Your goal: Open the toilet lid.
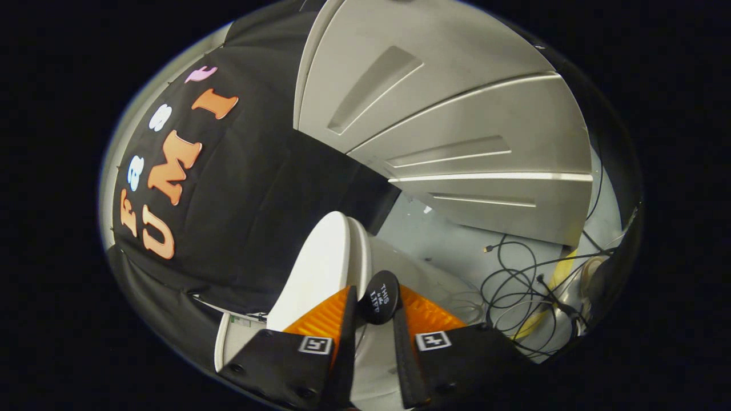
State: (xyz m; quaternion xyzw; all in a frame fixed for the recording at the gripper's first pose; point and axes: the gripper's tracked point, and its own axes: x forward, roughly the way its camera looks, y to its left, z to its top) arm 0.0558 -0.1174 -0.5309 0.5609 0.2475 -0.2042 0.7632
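The white toilet lid [317, 274] stands raised, tilted up toward the black cloth wall, just ahead of my fingers. A round black tab [381, 299] fixed at the lid's edge sits between my two fingertips. My gripper [375, 291] is shut on this tab, one finger [344, 325] pressing on each side of it. Beyond the tab, the pale seat and bowl rim [417, 271] show to the right of the lid. The white tank [234, 337] is partly visible behind the lid, by the wall.
Large pale panelled doors [457, 114] rise beyond the toilet. On the grey floor to the right lies a tangle of black cables [522, 274] with a yellow strip [542, 317] beside it. The black cloth wall [257, 188] is close behind the lid.
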